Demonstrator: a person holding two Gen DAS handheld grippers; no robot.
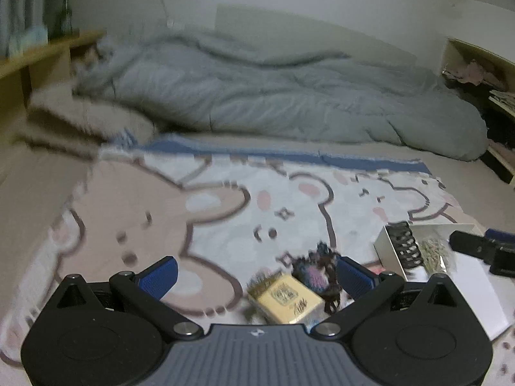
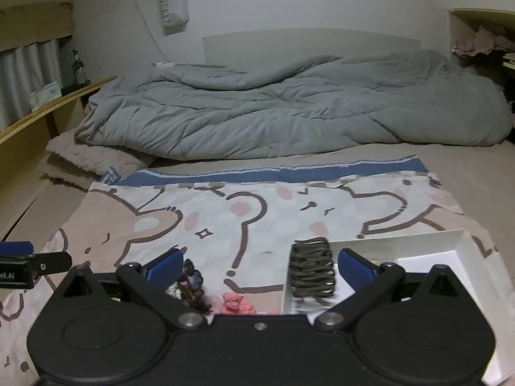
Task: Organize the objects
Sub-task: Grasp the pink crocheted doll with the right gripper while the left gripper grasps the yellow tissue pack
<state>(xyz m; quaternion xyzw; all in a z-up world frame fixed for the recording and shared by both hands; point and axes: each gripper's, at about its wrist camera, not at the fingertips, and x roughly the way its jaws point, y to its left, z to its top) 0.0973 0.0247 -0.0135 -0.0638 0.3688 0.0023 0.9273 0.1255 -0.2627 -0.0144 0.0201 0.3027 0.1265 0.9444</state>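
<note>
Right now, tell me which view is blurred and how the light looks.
Left wrist view: motion-smeared, the quilt and gold box soft. Right wrist view: sharp, quilt folds and the dark coil crisp. Both dim and bluish, fisheye-bent at the edges, no glare.

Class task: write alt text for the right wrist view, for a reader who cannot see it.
The open right gripper hovers low over a cartoon bear blanket on a bed, with a dark coiled object at the edge of a white box between its fingers. A pink figurine and a dark figurine lie nearby; a grey duvet is behind.
</note>
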